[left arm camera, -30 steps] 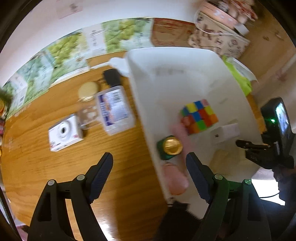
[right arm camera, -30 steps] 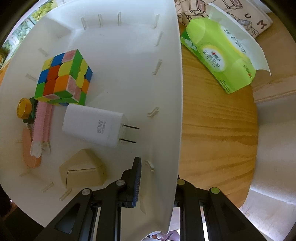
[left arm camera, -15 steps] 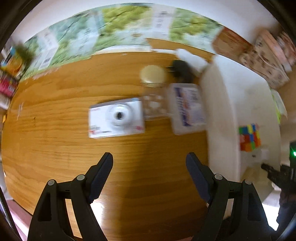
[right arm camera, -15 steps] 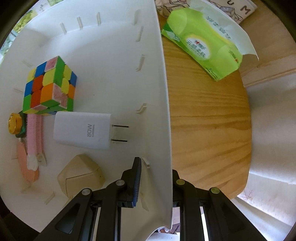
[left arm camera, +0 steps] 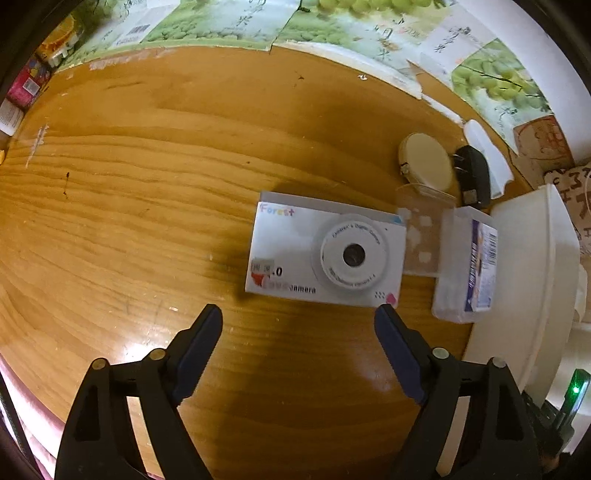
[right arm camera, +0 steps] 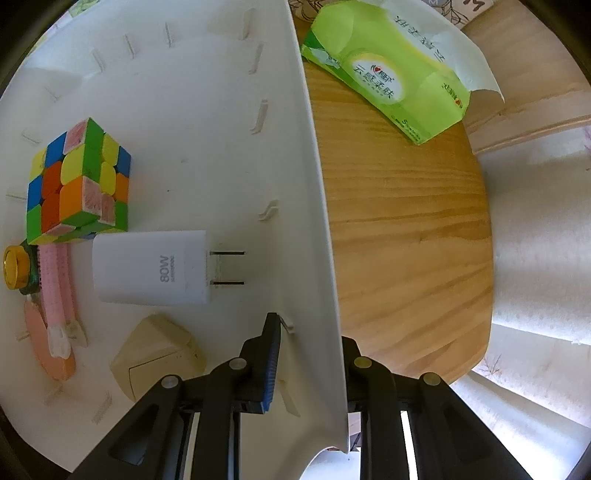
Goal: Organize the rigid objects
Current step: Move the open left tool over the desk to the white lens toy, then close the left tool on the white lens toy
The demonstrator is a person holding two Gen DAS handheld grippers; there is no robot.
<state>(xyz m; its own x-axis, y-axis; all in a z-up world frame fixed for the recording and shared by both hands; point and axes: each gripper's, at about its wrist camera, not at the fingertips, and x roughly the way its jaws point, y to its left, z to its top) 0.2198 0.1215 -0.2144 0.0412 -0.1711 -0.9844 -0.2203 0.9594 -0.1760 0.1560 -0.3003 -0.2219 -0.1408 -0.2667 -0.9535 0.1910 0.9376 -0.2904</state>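
Note:
A white toy camera lies lens-up on the wooden table. My left gripper points straight down just short of it, its jaws opening with nothing between them. To the camera's right lie a clear labelled box, a cream round case and a black charger. My right gripper is shut on the wall of the white bin, one finger inside and one outside. In the bin lie a colour cube, a white charger, a beige box and a pink brush.
The bin's rim borders the table at the right of the left wrist view. A green tissue pack lies on the table outside the bin. Printed cartons line the table's far edge. A gold-capped bottle rests at the bin's left.
My left gripper has swung from above the bin out over the table, sunk lower and rolled; the camera now lies just ahead of its fingertips. The right gripper keeps its hold on the bin wall.

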